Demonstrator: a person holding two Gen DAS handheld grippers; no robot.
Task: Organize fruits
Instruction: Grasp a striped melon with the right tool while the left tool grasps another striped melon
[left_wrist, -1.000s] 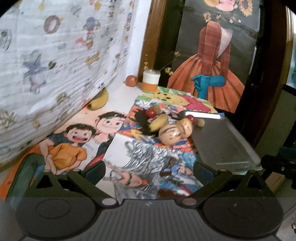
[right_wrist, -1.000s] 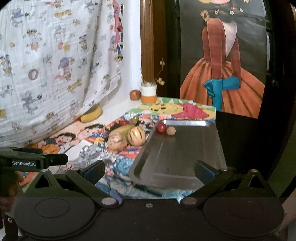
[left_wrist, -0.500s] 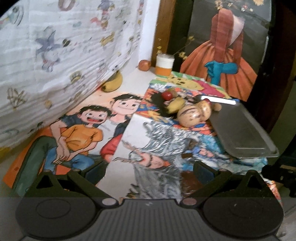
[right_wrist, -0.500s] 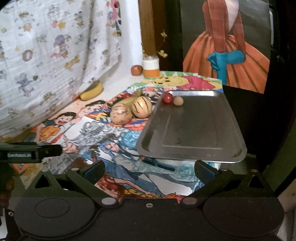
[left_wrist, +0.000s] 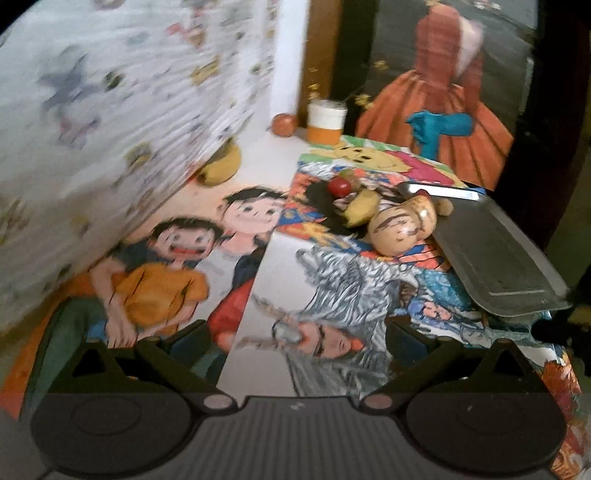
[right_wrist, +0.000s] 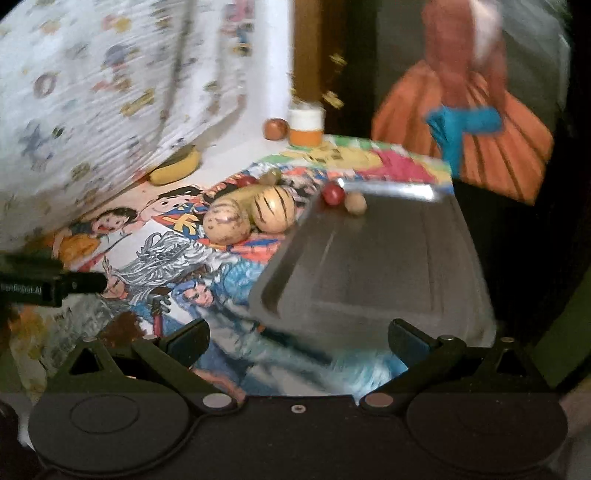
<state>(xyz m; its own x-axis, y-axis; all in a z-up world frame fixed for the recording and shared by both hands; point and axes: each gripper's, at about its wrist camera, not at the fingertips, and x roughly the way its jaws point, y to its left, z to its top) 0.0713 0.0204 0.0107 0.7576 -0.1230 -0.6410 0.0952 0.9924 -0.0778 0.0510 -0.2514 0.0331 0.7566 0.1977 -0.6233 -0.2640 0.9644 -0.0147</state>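
A metal tray (right_wrist: 388, 266) lies at the right on the cartoon cloth and holds a red fruit (right_wrist: 332, 194) and a small tan fruit (right_wrist: 355, 202) at its far edge. Two striped beige melons (right_wrist: 226, 227) (right_wrist: 274, 208) lie just left of the tray, with a yellow fruit (left_wrist: 360, 212) and a red fruit (left_wrist: 339, 186) behind them. The tray also shows in the left wrist view (left_wrist: 495, 254). My left gripper (left_wrist: 295, 339) is open and empty above the cloth. My right gripper (right_wrist: 297, 338) is open and empty over the tray's near edge.
A banana (right_wrist: 176, 168) lies under the hanging patterned sheet (right_wrist: 110, 92). A brown round fruit (right_wrist: 275, 128) and a white and orange jar (right_wrist: 306, 127) stand at the back. A painted panel (right_wrist: 465, 110) stands behind the table. The left gripper's body (right_wrist: 48, 286) shows at the left.
Both views have shifted and blurred: both grippers are moving, tilting back up towards the fruit pile and tray. Nothing on the table has moved.
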